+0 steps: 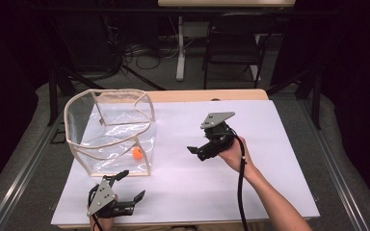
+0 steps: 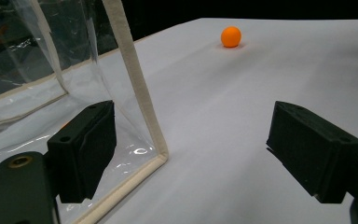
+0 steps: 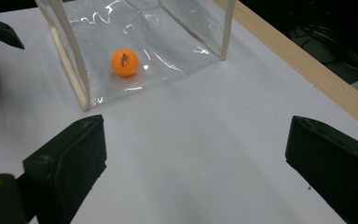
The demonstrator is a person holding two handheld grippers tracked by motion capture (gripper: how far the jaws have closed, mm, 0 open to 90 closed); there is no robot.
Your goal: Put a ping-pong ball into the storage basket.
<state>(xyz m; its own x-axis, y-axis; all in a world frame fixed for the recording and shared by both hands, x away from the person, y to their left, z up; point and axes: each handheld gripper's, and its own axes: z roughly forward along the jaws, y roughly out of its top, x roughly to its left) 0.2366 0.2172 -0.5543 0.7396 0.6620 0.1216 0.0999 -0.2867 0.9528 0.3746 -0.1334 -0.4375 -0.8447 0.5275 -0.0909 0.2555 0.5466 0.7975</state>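
Item: small orange ball (image 3: pixel 125 62) inside clear plastic tote w/ beige trim (image 1: pixel 107 143), dead ahead of your right gripper (image 3: pixel 193 154), jaws wide, empty; left gripper (image 1: pixel 127 186) nearer, also spread, empty.

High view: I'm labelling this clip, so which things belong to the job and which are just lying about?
Job in hand:
clear bag
orange ball inside it
second orange ball out on the white sheet
left gripper and right gripper, jaws open

Lying about:
chair
floor cables

Overhead light bright on white table (image 1: pixel 270 144); surroundings dark; glare on clear bag (image 3: pixel 168 28); close jaws soft.
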